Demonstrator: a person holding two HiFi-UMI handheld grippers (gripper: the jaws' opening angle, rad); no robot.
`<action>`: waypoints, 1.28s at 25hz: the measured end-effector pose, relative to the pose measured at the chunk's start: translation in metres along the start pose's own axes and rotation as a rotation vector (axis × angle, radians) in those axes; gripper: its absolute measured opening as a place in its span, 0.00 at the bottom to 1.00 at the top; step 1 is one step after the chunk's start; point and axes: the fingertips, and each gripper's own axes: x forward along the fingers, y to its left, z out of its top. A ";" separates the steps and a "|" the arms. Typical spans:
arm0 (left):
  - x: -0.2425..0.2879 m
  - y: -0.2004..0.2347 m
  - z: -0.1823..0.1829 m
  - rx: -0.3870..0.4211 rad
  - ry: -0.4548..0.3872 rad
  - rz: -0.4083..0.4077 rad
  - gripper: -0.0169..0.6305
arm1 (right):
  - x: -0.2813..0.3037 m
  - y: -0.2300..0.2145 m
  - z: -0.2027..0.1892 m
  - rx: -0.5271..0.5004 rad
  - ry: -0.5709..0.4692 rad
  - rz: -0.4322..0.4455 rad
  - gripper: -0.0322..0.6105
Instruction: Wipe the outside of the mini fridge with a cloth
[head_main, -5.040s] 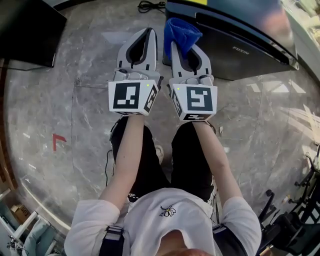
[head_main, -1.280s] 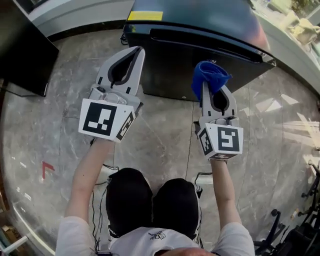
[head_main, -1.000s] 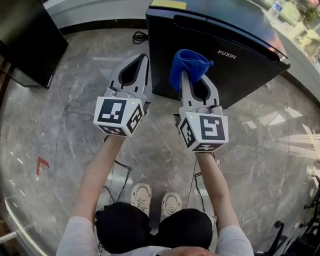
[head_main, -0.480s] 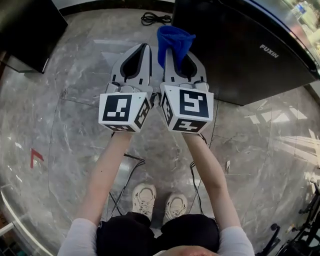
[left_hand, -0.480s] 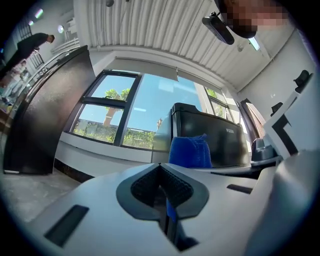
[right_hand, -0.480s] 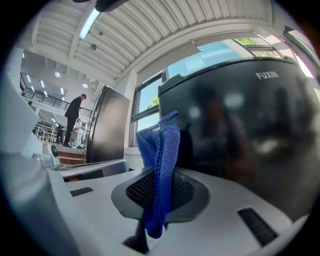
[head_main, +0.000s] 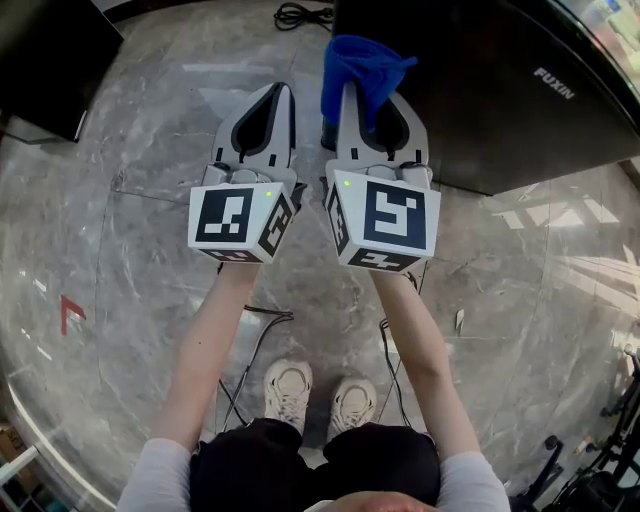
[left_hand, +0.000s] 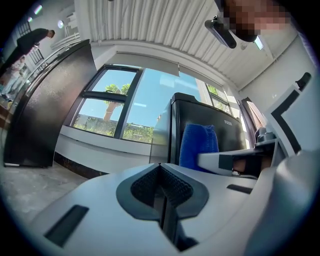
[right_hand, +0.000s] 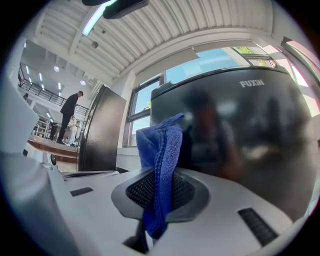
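- Head view: the person held both tools out side by side over a grey marble floor (head_main: 120, 230). The left gripper (head_main: 281, 92) had its jaws closed together with nothing in them. The right gripper (head_main: 348, 98) was clamped on a blue cloth (head_main: 365, 62), which stood bunched above its tips. The cloth lay against the near corner of the black mini fridge (head_main: 490, 100), which filled the upper right. A black cable (head_main: 300, 14) lay on the floor beside the fridge, and the person's pale shoes (head_main: 288, 390) showed below the arms.
- Left gripper view: the left gripper (left_hand: 161, 175) showed its ribbed pads pressed together, empty. To the right, the blue cloth (left_hand: 199, 145) stood up in front of the mini fridge (left_hand: 197, 112). A large window (left_hand: 120, 112) lay behind.
- Right gripper view: the right gripper (right_hand: 159, 197) had its jaws pinched on a fold of the blue cloth (right_hand: 161, 145), which rose upright between the pads. The glossy mini fridge (right_hand: 245, 135) was close ahead. A tall dark cabinet (right_hand: 102, 130) and a distant person (right_hand: 68, 116) stood to the left.
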 end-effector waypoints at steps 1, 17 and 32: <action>0.000 -0.004 0.001 0.000 -0.001 -0.005 0.03 | -0.004 -0.007 0.002 0.005 0.000 -0.011 0.15; 0.015 -0.102 0.010 0.001 -0.011 -0.167 0.03 | -0.077 -0.134 0.018 -0.018 0.035 -0.246 0.15; 0.029 -0.176 -0.010 -0.006 0.029 -0.305 0.03 | -0.136 -0.259 0.016 -0.135 0.089 -0.519 0.15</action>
